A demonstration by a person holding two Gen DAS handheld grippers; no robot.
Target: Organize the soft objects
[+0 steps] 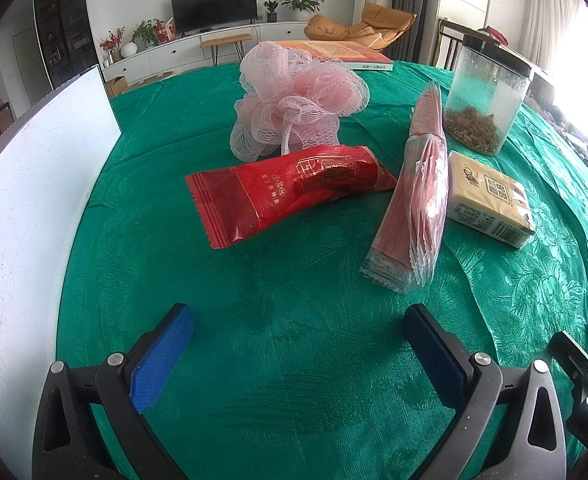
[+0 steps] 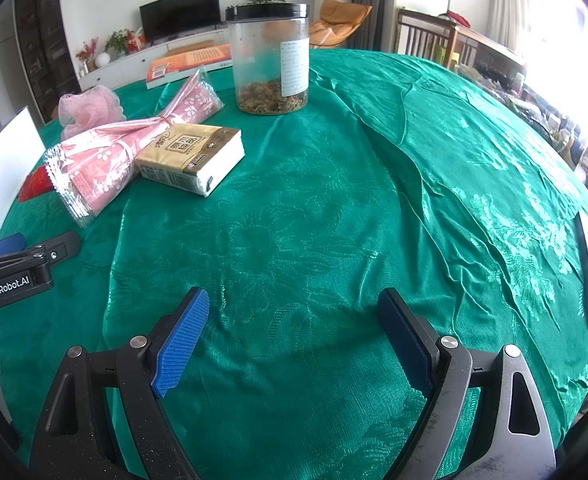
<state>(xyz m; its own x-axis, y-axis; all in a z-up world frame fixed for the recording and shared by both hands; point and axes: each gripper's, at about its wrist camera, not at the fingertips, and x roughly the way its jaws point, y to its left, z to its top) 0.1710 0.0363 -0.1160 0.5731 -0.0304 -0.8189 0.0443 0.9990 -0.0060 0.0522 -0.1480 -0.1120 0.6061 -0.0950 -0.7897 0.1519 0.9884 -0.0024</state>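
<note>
A pink mesh bath puff (image 1: pixel 298 100) lies on the green tablecloth (image 1: pixel 294 340). In front of it lie a red foil packet (image 1: pixel 286 192), a clear pack of pink cloths (image 1: pixel 418 200) and a tan tissue pack (image 1: pixel 488 198). My left gripper (image 1: pixel 298 328) is open and empty, short of the red packet. My right gripper (image 2: pixel 294 316) is open and empty over bare cloth. In the right wrist view the tissue pack (image 2: pixel 192 158), pink pack (image 2: pixel 110 156) and puff (image 2: pixel 90 110) lie far left.
A clear jar with a black lid (image 1: pixel 488 100) holds dried bits at the back right; it also shows in the right wrist view (image 2: pixel 270 58). An orange book (image 1: pixel 334 54) lies behind the puff. A white board (image 1: pixel 26 208) stands at the left edge.
</note>
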